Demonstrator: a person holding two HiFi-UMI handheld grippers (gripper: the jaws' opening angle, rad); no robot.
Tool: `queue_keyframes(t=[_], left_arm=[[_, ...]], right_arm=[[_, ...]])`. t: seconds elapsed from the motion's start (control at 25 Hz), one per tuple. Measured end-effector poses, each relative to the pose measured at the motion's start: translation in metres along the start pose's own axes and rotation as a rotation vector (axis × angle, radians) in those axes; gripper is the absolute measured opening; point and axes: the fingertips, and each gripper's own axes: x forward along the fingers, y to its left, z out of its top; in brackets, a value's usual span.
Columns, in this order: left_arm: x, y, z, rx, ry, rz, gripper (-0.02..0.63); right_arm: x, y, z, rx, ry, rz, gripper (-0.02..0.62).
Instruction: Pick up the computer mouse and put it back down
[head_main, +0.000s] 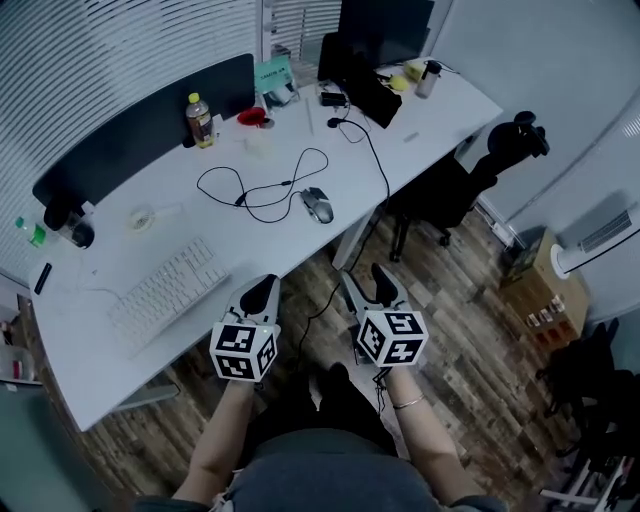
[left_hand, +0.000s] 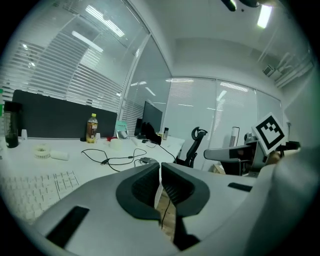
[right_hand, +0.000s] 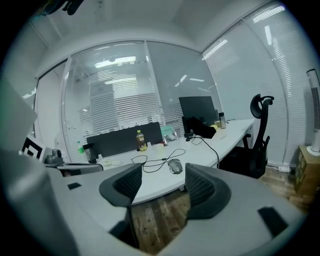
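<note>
Reference point: the smooth, rounded grey computer mouse (head_main: 317, 204), which lies flat on the matt white desk top (head_main: 420, 110), close to the desk's near edge and untouched by either tool. Far left of the mouse and nearer the person: a flat white keyboard (head_main: 165, 290) with rows of small square keys, set at a slant. Left of the mouse and farther back: a clear plastic bottle (head_main: 200, 120) of amber drink with a yellow cap, upright before a dark, rounded-cornered partition panel (head_main: 140, 120). Nearer than the mouse and to its left, off the desk edge: the left gripper (head_main: 262, 290), grey moulded plastic with a marker cube; in the left gripper view its ribbed black pads (left_hand: 150, 185) are pressed together with only a thin slit between, holding nothing. Just left of the mouse: a thin black cable (head_main: 262, 185) lying in loose loops and reaching the mouse. Nearer than the mouse and slightly right, over the worn wood-plank floor (head_main: 470, 340): the right gripper (head_main: 365, 285); in the right gripper view its jaws stand well apart and empty, with the mouse (right_hand: 175, 166) visible beyond the gap, well apart from the pads. Right of the mouse: a black office chair (head_main: 450, 190) with a curved headrest, tucked against the desk.
</note>
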Motion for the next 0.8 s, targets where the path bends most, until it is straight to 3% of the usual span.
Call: queue_keyframes(t=[0.32,0.8], left_arm=[[0.019,0.026,0.004,-0.023,0.001,0.065,0.031],[0.058,0.064,0.007,-0.092,0.027,0.214,0.031]], right_arm=[[0.066,-0.016,0.001,-0.053,0.074,0.038,0.264],[0.168,-0.027,-0.004,-0.131,0.211,0.17,0.273]])
